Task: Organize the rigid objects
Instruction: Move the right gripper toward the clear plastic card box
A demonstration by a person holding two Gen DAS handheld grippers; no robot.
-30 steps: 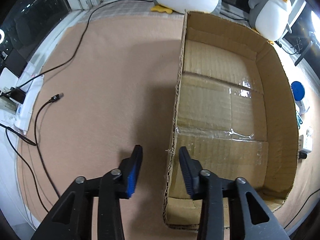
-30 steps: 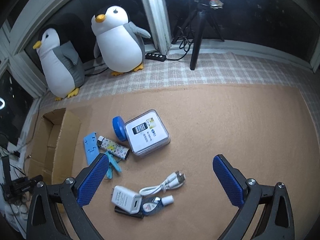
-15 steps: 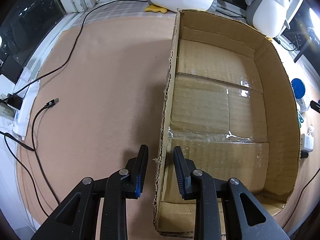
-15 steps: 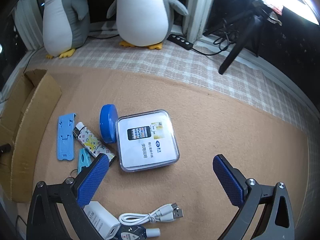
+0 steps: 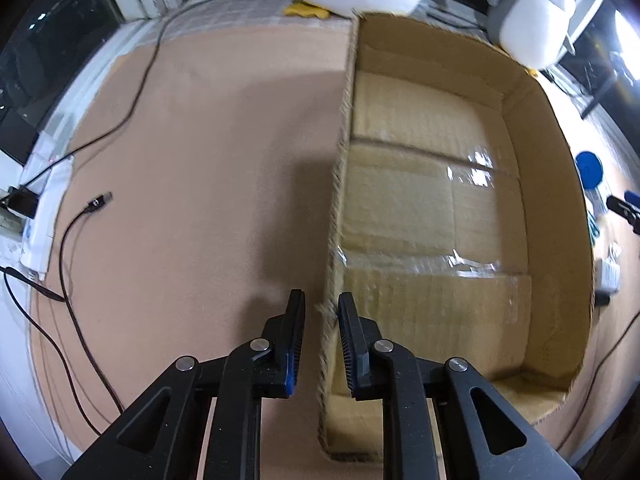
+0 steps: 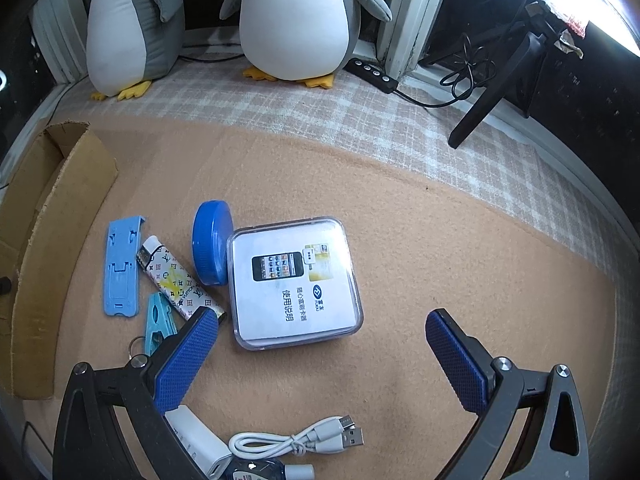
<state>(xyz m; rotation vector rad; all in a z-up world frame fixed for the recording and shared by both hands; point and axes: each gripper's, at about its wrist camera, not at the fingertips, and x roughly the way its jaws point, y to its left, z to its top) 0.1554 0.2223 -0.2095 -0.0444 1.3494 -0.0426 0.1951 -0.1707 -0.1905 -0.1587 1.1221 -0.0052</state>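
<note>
My left gripper (image 5: 322, 312) straddles the left wall of an empty cardboard box (image 5: 335, 216), jaws close on either side of the wall with thin gaps showing. My right gripper (image 6: 322, 328) is wide open and empty, low over a clear square case (image 6: 294, 280) with a phone picture. Beside the case lie a blue round lid (image 6: 212, 242), a patterned lighter (image 6: 176, 282), a blue phone stand (image 6: 122, 266) and a teal clip (image 6: 160, 322). The box's corner (image 6: 52, 208) shows at the left of the right wrist view.
A white charger (image 6: 200, 444), a coiled white USB cable (image 6: 304, 438) and a small bottle (image 6: 264, 472) lie by the right gripper. Two plush penguins (image 6: 296, 20) stand at the back. Black cables (image 5: 72, 248) run across the brown mat left of the box.
My left gripper's jaws have narrowed around the box's left wall. My right gripper has moved forward and down toward the clear case, staying wide open.
</note>
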